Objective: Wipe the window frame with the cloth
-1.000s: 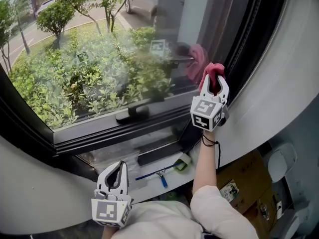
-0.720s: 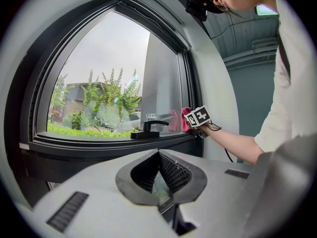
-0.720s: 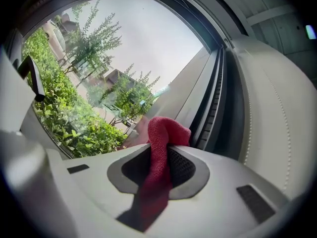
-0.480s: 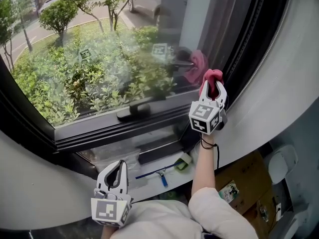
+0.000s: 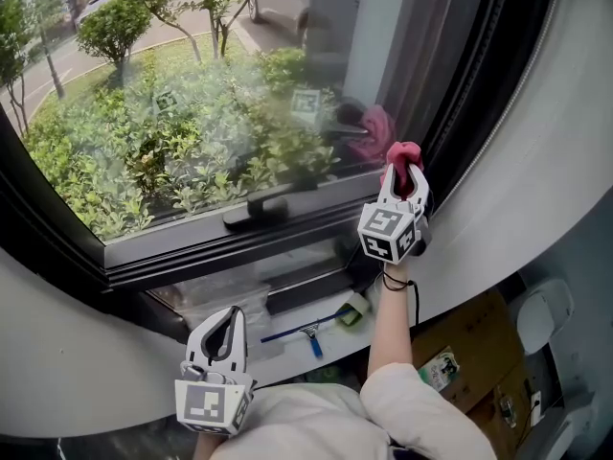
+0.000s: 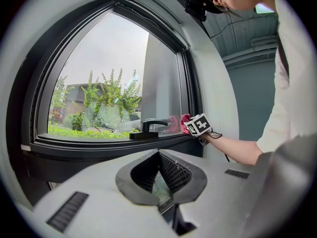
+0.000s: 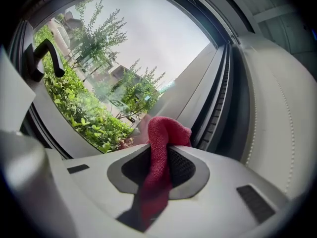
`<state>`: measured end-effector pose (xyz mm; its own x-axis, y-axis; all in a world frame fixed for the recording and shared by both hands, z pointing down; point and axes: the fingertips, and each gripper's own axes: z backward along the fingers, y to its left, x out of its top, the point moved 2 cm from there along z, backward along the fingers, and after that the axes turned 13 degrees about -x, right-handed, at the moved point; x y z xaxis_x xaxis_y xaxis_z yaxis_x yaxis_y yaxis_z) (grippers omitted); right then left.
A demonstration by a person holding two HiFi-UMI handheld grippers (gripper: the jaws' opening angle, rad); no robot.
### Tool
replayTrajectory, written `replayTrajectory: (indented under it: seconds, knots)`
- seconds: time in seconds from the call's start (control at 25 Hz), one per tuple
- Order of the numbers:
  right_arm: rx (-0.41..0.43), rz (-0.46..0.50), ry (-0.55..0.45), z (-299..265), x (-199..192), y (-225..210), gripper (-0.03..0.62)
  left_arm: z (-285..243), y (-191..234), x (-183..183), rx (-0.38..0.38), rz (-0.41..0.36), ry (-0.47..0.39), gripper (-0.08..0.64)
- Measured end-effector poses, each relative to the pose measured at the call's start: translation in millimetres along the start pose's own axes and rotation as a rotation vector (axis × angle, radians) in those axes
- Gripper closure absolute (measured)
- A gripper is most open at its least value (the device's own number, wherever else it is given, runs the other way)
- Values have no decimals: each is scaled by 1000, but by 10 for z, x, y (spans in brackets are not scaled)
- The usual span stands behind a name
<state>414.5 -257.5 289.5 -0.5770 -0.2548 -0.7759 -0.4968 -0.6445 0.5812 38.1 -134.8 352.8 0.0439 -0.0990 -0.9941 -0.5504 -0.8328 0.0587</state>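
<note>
Up by the dark window frame's (image 5: pixel 287 240) corner, the right hand-held gripper (image 5: pixel 403 172) is clamping a crumpled red cloth (image 5: pixel 405 152); the left hand-held gripper (image 5: pixel 222 320) is hanging low, closed and empty.

**Right hand-held gripper slides the cloth down the frame**

Over the last second the right hand-held gripper (image 5: pixel 403 171) has travelled a short way down and slightly left in the head view. It has followed the dark upright of the window frame (image 5: pixel 458 103) toward the lower corner. The red cloth (image 5: pixel 403 152) clamped in its jaws has gone with it, so the bunched end now lies lower against the frame's inner edge. In the glass (image 5: pixel 192 113), the cloth's pink reflection (image 5: pixel 374 128) and the mirrored marker square (image 5: pixel 306 103) have dropped by about the same amount. The wrist (image 5: pixel 391 281) behind the gripper has come down too.
</note>
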Motion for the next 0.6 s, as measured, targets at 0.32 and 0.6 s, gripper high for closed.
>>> replayTrajectory:
  seconds: [0.32, 0.6]
  knots:
    - [31, 0, 16, 37, -110, 73, 497, -11, -37, 13, -1, 2, 8, 551]
    - [52, -9, 26, 65, -197, 145, 497, -22, -65, -23, -3, 2, 8, 551]
